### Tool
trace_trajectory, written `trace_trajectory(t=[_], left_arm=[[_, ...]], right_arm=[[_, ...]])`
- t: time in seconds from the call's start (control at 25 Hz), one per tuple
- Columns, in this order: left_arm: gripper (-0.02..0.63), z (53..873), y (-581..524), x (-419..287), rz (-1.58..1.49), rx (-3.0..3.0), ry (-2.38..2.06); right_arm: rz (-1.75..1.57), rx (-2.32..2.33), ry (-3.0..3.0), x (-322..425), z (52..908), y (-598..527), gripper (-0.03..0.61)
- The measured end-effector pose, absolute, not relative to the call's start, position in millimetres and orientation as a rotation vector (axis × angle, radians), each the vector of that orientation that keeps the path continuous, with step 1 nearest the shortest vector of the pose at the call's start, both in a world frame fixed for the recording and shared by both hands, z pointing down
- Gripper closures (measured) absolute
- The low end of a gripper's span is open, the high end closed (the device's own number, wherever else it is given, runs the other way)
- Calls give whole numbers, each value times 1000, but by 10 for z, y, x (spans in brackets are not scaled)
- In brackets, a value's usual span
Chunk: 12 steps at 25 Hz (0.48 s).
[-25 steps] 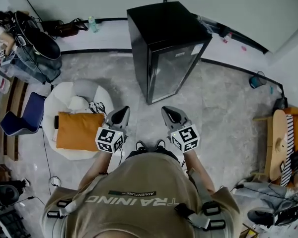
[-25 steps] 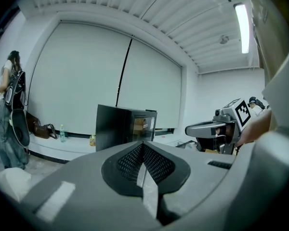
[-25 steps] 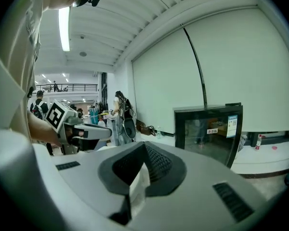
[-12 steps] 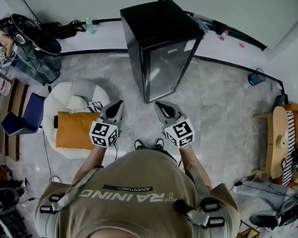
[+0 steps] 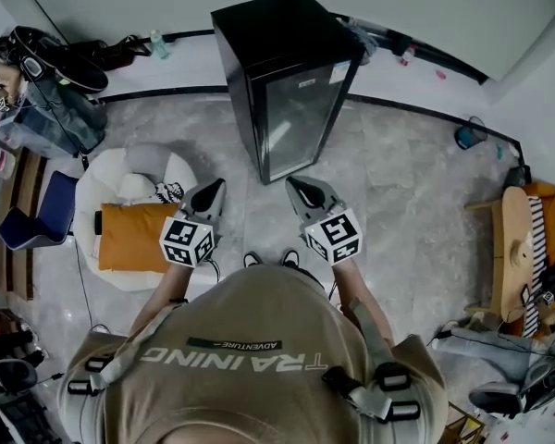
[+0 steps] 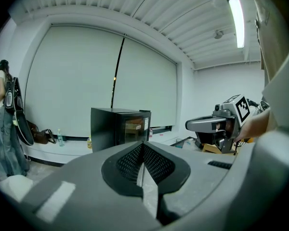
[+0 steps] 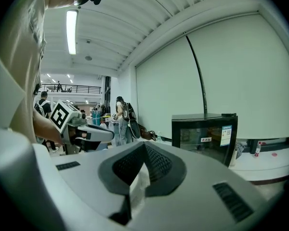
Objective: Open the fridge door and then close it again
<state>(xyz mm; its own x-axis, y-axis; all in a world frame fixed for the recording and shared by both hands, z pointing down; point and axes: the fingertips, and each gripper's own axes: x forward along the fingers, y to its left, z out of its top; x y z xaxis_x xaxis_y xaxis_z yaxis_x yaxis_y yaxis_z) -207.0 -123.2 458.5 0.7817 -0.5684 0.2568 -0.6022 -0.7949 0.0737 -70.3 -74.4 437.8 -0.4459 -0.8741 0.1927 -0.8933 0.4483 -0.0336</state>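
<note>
A small black fridge (image 5: 282,72) with a glass door (image 5: 298,123) stands on the floor by the far wall, its door shut. It also shows ahead in the left gripper view as the fridge (image 6: 119,127) and in the right gripper view as the fridge (image 7: 204,133). My left gripper (image 5: 215,190) and right gripper (image 5: 296,187) are held side by side in front of me, short of the fridge, both shut with nothing between the jaws. The right gripper (image 6: 209,125) shows from the left gripper view, the left gripper (image 7: 82,131) from the right one.
A white beanbag (image 5: 134,188) with an orange cushion (image 5: 134,237) lies left of me. Bags and clothes (image 5: 46,81) pile at the left wall. A wooden stool (image 5: 513,248) and a blue bucket (image 5: 467,135) stand at the right. Cables run on the marble floor.
I have stepped a little closer to the fridge, with both grippers carried forward. The grippers stay shut and side by side.
</note>
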Motion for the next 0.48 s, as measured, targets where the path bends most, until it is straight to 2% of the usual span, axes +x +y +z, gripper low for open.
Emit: trace_trajectory(t=[0.48], left_arm=[[614, 4603, -1121, -2232, 311, 2774, -1005]], right_arm=[[181, 1527, -2560, -722, 4319, -615, 583]])
